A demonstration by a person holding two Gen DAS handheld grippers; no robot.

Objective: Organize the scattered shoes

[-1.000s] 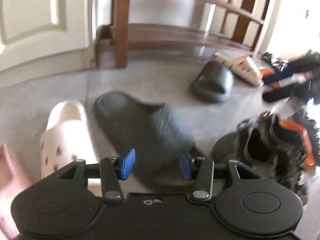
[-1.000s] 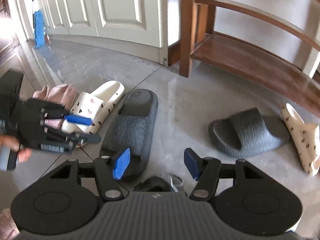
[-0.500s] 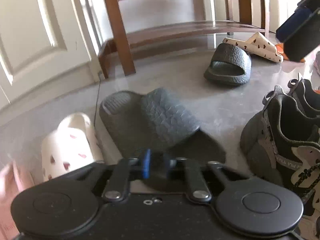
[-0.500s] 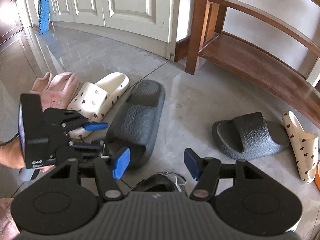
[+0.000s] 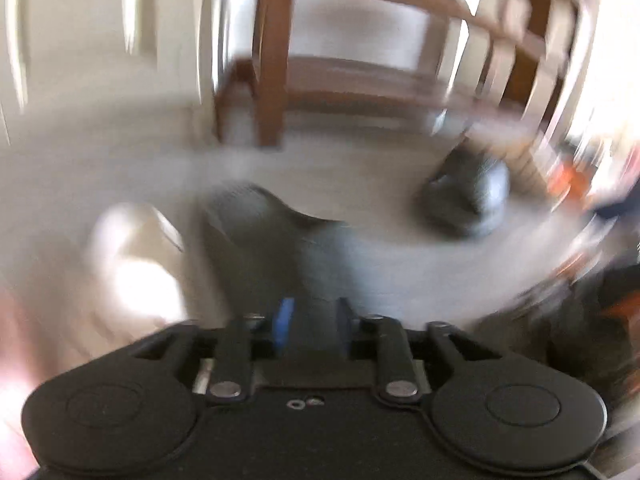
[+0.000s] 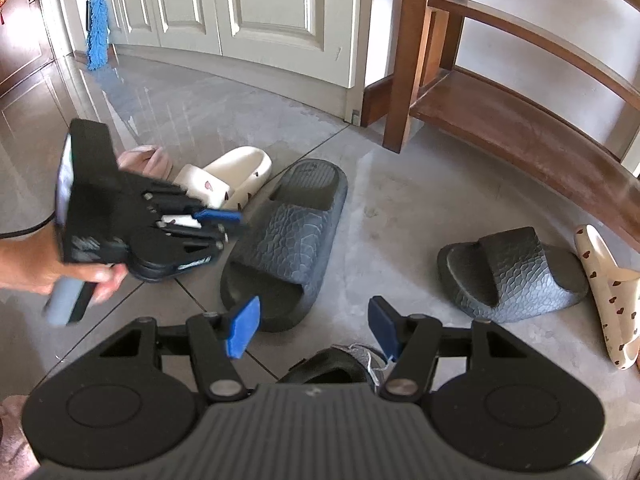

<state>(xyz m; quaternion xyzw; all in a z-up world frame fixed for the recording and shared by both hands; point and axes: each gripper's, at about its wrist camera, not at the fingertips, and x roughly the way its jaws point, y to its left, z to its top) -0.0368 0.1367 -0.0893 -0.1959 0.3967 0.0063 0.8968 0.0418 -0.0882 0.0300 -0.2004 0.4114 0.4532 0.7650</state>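
Two tongs are hanging over the floor: the left tongs point(image 6: 222, 222) are opening beside the gray slipper point(image 6: 288, 240), holding nothing; the right tongs point(image 6: 312, 326) are staying open and empty.

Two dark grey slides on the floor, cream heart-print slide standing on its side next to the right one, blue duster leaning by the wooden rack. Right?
Not quite. The blue duster leans by the white doors at far left, away from the wooden rack. The right wrist view shows it. The rest holds: two dark grey slides on the floor, a cream heart-print slide on its side by the right one.
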